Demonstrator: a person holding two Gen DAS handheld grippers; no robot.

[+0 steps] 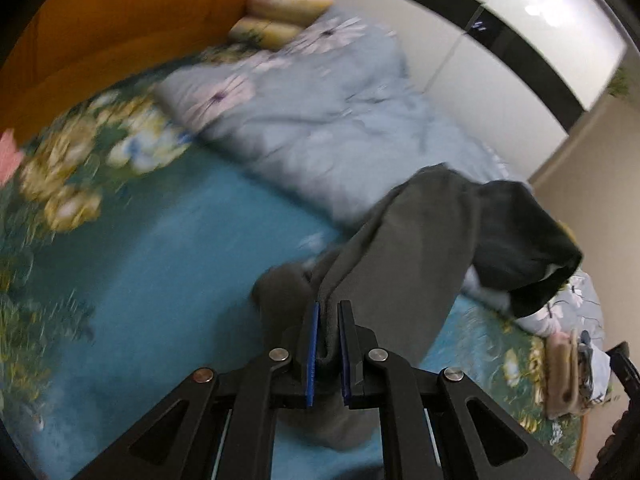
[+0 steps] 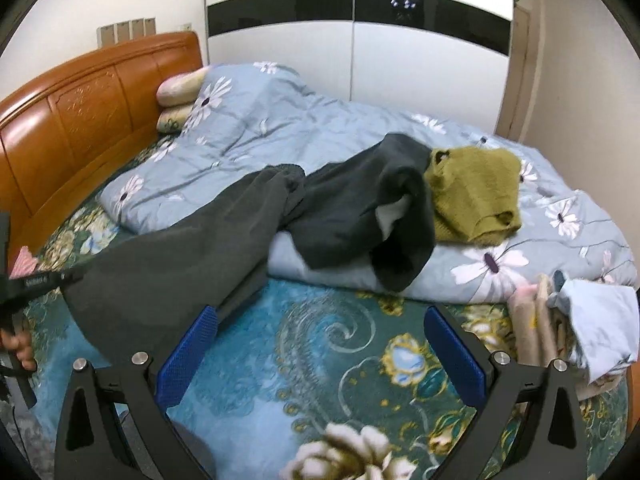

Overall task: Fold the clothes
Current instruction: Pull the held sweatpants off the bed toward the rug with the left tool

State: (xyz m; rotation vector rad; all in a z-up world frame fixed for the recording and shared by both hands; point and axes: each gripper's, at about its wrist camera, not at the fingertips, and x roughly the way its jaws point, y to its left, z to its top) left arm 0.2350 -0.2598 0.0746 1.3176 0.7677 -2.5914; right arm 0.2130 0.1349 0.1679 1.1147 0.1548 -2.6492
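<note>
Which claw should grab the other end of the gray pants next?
The right claw. It is open and empty above the bedsheet, while the left claw is shut on the gray pants.

Left wrist view: close, tilted, looks down fingers across bed sheet (image 1: 168, 240) toward headboard (image 1: 120, 32). Right wrist view: farther back, level, facing wardrobe (image 2: 360, 60). Shared: quilt (image 2: 260, 128), headboard.

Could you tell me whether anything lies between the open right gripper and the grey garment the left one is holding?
Nothing visible does: only bare floral bedsheet separates the right gripper from the grey garment beside its left finger.
</note>
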